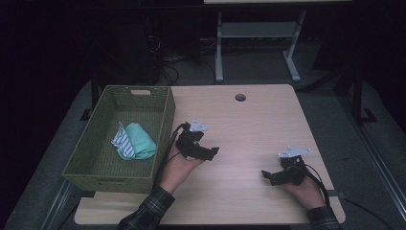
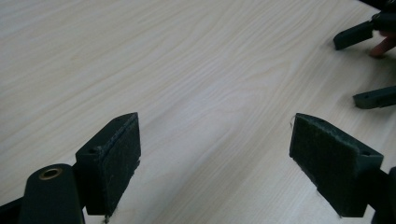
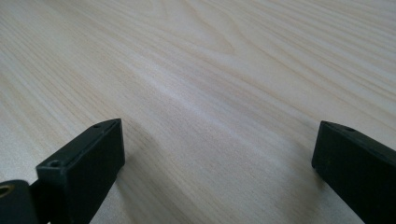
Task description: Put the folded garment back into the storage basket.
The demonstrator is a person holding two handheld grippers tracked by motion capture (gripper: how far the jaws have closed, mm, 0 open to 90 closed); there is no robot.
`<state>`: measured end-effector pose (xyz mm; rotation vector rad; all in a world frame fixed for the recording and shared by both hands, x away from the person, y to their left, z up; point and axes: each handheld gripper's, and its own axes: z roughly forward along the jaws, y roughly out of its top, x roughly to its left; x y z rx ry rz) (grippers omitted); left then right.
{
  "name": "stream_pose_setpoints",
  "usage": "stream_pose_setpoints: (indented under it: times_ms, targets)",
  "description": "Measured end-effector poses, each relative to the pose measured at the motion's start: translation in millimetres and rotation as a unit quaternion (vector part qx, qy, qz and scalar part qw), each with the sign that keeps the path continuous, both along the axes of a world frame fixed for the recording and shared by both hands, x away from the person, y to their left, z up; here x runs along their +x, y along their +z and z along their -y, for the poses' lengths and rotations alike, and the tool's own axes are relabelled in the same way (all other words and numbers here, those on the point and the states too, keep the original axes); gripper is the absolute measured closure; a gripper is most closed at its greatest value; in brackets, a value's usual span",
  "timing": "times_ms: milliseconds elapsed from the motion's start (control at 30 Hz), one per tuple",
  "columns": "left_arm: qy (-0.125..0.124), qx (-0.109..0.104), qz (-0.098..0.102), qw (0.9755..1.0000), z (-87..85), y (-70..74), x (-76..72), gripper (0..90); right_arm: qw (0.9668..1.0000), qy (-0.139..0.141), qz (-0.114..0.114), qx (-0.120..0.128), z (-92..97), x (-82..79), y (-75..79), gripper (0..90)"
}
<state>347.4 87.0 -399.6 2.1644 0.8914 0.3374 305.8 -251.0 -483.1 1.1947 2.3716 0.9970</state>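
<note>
my table [image 1: 249,124], bare pale wood under both tongs | green basket [image 1: 165,120] at its left edge, just beside my left gripper [image 1: 214,151] | folded teal cloth [image 1: 140,140] in basket | left gripper: jaws wide apart, holding nothing | right gripper [image 1: 265,174]: same, wide apart, nothing held

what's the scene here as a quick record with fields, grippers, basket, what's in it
left gripper: open, jaws wide apart over bare wood, holding nothing
right gripper: open, jaws wide apart, holding nothing
table: light wood, round hole near its far edge
basket: green woven, at the table's left side, beside the left gripper
basket contents: mint green cloth bundled up, striped cloth against its left side
gripper positions: both low over the near half of the table, apart from each other and from the cloths
</note>
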Motion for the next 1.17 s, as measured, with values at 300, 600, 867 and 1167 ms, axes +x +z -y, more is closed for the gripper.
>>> stream_pose_setpoints:
  times_ms: [300,600,867,1167]
  targets:
    - [-0.003,0.026,-0.013,0.9996,7.0,-31.2,1.3,15.6,1.0000,0.000,0.000,0.000,-0.1,0.0,0.0,2.0]
    - [-0.011,0.057,-0.036,0.9977,16.8,-63.8,1.3,14.5,1.0000,0.000,0.000,0.000,0.0,0.0,0.0,2.0]
    - [-0.012,0.051,-0.015,0.9985,18.3,-72.7,-3.0,13.2,1.0000,0.000,0.000,0.000,0.0,0.0,0.0,2.0]
    - [-0.014,0.047,-0.009,0.9987,17.0,-74.0,-3.7,12.9,1.0000,0.000,0.000,0.000,0.0,0.0,0.0,2.0]
